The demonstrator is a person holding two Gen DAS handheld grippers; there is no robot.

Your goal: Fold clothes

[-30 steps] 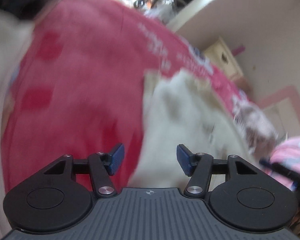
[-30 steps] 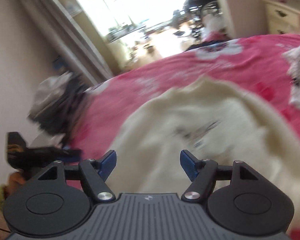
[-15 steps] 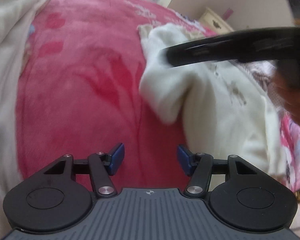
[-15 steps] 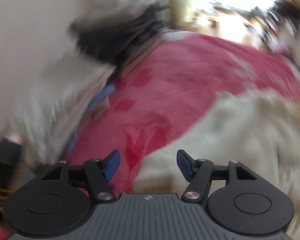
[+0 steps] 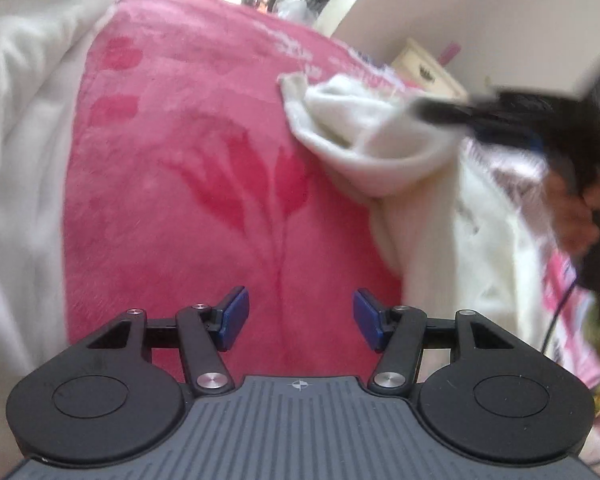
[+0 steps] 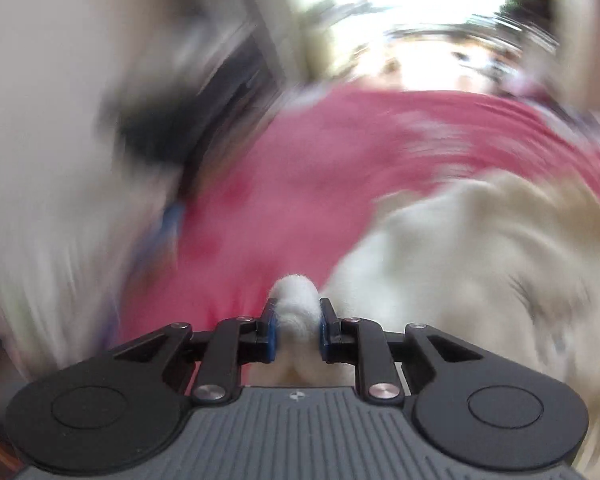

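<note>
R gripper (image 6: 296,330): jaws closing on cream garment (image 6: 480,264) edge, bulk to its right | L gripper (image 5: 300,318): jaws released, empty, over pink bed blanket (image 5: 188,184), garment right of it.

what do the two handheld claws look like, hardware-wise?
Both the left claw and right claw match: black linkage arms with silver pivot screws, round black hubs, blue pads, and a ribbed grey body bearing a small crosshair mark.
</note>
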